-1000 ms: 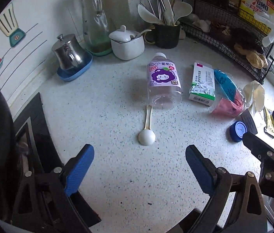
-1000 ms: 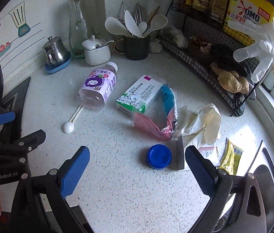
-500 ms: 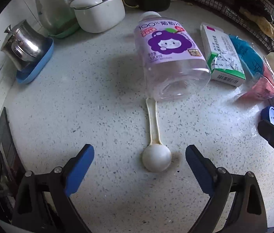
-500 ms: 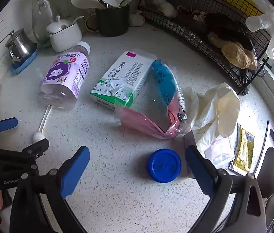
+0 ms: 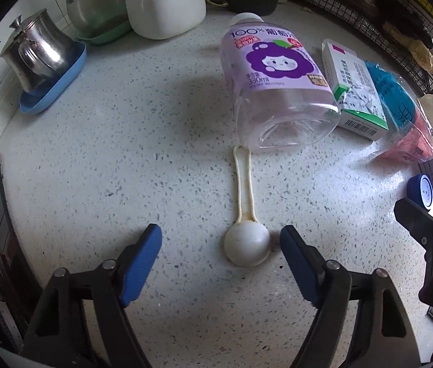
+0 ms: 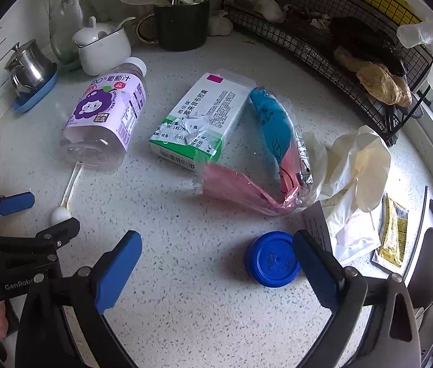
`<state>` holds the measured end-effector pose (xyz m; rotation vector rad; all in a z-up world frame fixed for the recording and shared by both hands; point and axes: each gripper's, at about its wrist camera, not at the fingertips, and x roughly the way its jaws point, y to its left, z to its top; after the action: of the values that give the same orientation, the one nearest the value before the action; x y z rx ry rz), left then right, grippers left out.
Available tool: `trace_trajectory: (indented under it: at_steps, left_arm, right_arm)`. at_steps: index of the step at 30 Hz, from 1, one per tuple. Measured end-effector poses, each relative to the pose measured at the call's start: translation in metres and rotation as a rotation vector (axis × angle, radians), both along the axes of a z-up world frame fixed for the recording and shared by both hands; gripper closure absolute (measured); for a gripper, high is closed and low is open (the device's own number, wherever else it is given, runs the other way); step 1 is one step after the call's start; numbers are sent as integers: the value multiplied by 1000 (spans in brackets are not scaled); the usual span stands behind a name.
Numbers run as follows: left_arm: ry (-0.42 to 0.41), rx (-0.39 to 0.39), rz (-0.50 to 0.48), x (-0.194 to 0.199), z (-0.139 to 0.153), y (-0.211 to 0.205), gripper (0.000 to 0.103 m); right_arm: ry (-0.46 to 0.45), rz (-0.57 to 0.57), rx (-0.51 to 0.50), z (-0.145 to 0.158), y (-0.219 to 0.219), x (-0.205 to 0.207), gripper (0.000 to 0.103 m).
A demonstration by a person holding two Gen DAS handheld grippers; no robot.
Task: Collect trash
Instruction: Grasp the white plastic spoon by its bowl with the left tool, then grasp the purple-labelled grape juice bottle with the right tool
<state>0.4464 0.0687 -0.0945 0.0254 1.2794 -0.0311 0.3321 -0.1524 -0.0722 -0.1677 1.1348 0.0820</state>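
Speckled white table (image 5: 93,141), trash scattered across it. Left claw (image 5: 221,242) low over the table, jaws closing, white plastic spoon (image 5: 246,240) bowl between the blue pads, not yet pinched; its handle runs up to the base of a clear grape juice bottle (image 5: 274,79) lying on its side. Right claw (image 6: 216,253) spread wide, gripping nothing; blue cap (image 6: 271,259) on the table touching or just beside its right-hand pad. Green-and-white carton (image 6: 198,122) beside the bottle, pink-and-blue plastic bag (image 6: 265,165) against it, crumpled glove (image 6: 357,165) further right.
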Motion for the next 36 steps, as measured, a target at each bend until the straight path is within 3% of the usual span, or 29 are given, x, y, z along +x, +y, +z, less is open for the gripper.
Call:
trace_trajectory:
  at_steps: [5, 12, 19, 24, 36]
  left_arm:
    - [-12, 0, 32, -4, 8, -3, 75]
    - [-32, -8, 91, -11, 20, 9, 75]
    - [-129, 20, 216, -5, 57, 56, 75]
    - [-153, 39, 294, 4, 63, 86, 75]
    - [-152, 107, 319, 29, 32, 113, 75]
  right_arm:
    - [6, -3, 15, -2, -2, -1, 4]
    - [5, 22, 44, 7, 5, 6, 4]
    - [-34, 122, 84, 30, 46, 29, 4]
    - [-64, 166, 89, 42, 80, 52, 4]
    - [62, 203, 83, -7, 122, 98, 4]
